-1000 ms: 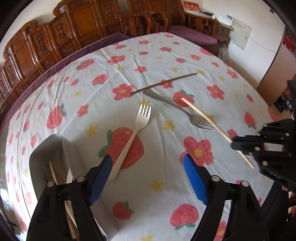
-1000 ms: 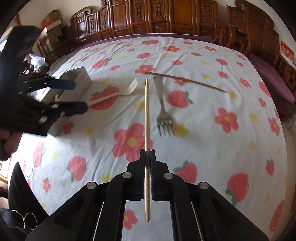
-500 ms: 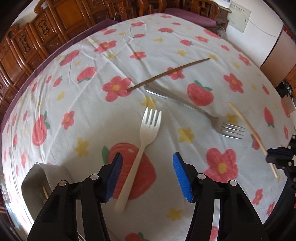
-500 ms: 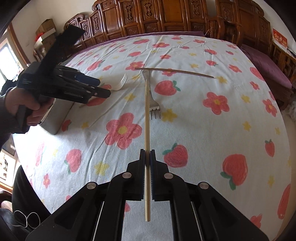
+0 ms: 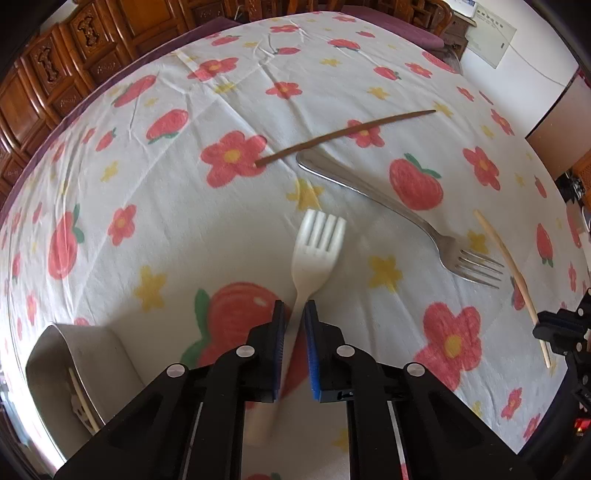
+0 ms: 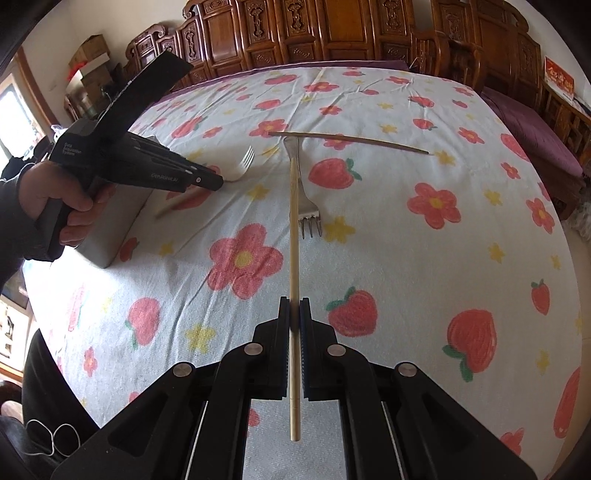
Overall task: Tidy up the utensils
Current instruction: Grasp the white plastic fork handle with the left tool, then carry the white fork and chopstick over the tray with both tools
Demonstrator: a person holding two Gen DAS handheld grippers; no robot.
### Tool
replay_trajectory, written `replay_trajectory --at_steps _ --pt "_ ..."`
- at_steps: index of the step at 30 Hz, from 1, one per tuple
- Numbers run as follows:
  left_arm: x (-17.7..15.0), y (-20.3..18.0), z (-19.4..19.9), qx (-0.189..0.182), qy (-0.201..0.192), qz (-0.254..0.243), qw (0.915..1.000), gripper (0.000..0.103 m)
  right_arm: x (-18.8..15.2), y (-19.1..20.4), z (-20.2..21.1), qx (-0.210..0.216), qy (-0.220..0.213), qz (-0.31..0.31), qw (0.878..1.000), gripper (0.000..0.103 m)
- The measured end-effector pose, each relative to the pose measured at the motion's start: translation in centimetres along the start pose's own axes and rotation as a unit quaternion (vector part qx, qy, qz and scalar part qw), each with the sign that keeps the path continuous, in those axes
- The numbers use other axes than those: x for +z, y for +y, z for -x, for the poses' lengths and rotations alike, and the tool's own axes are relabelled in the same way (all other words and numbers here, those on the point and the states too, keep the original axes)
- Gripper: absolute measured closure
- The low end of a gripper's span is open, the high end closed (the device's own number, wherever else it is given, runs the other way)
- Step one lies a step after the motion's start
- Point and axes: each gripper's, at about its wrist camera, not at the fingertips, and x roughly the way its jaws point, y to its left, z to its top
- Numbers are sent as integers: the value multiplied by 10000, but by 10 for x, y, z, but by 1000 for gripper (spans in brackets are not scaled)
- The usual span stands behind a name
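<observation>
White fork [image 5: 314, 254]: laid on the table with tines toward 12 o'clock and handle running down toward 6 o'clock, between the blue pads of the left gripper; the handle is blurred there.
Left gripper [image 5: 294, 314]: jaws brought narrow around the white fork's handle, where half a second ago they were set wide apart on either side of it; firm contact cannot be told from the blur. In the right wrist view it [image 6: 207, 181] is seen at 10 o'clock, held in a hand [image 6: 55, 199].
Pale chopstick [image 6: 293, 258]: clamped between the jaws of the right gripper [image 6: 294, 317], pointing toward 12 o'clock, with its rear end sticking out behind the pads; held as it was in the earlier frames. In the left wrist view it [image 5: 506, 258] shows at 3 o'clock.
Metal fork [image 5: 388, 203]: laid on the table at 2 o'clock of the white fork, tines toward 4 o'clock; unmoved since the earlier frame.
Dark chopstick [image 5: 343, 133]: laid on the table beyond the metal fork's handle end, near it, slanting up toward 2 o'clock; unmoved.
Grey container [image 5: 92, 369]: stood at 8 o'clock in the left wrist view, with pale sticks seen inside.
Table [image 5: 166, 221]: covered with a white cloth printed with strawberries and flowers.
Carved wooden chairs [image 6: 332, 33]: lined along the far edge at 12 o'clock.
</observation>
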Motion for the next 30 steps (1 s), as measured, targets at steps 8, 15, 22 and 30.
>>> replay_trajectory --at_steps 8,15,22,30 --pt "-14 -6 5 -48 41 138 9999 97 -4 7 9 -9 -35 -54 10000 97" --pt "-27 -10 25 -87 -189 337 9992 97 -6 18 26 -66 -118 35 9999 97" --pt "-39 -12 75 -46 -689 420 9967 97 -2 28 42 -123 -286 18 9995 97" --pt "-54 -4 120 -8 -1124 581 9920 97 7 55 54 -28 -434 136 9990 97"
